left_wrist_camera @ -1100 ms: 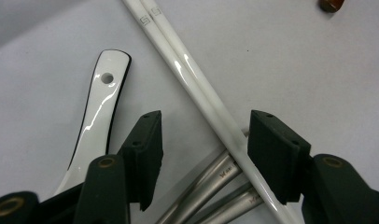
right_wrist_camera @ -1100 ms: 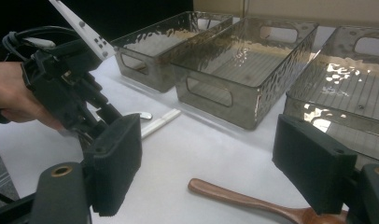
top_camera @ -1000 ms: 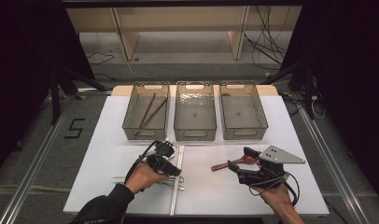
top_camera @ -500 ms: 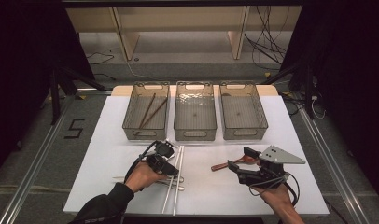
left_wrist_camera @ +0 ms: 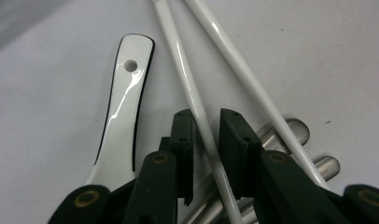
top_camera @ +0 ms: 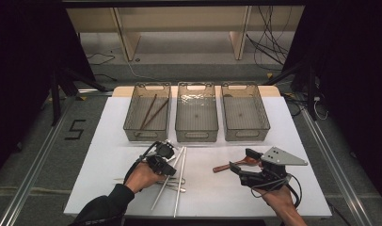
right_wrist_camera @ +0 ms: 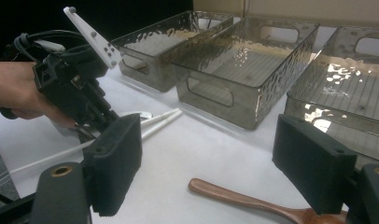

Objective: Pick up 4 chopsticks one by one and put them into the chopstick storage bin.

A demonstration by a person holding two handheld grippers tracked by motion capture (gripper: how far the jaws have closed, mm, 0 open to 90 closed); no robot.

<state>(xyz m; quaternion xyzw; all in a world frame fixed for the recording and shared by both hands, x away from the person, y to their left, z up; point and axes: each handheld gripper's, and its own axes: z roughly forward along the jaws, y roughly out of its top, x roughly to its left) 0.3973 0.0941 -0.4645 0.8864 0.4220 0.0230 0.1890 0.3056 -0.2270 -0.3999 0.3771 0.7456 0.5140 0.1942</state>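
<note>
Your left tool (left_wrist_camera: 206,122) has just been closing around the white chopstick (left_wrist_camera: 190,88), lower centre of the high view, pads not yet pressing. It could roll free against its twin (left_wrist_camera: 253,84). Your right tool (right_wrist_camera: 225,163) stands wide apart over the wooden spoon (right_wrist_camera: 243,198).

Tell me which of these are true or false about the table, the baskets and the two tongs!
1. The left tongs have a white chopstick between their jaws. True; the jaws have just been closing around it.
2. The right tongs are squeezing the wooden spoon. False; their jaws stand wide open, with the spoon lying on the table between them.
3. Three clear baskets stand in a row on the table. True.
4. The middle basket holds brown chopsticks. False; the brown chopsticks lie in the left basket.
5. A white spoon handle lies beside the white chopstick. True.
</note>
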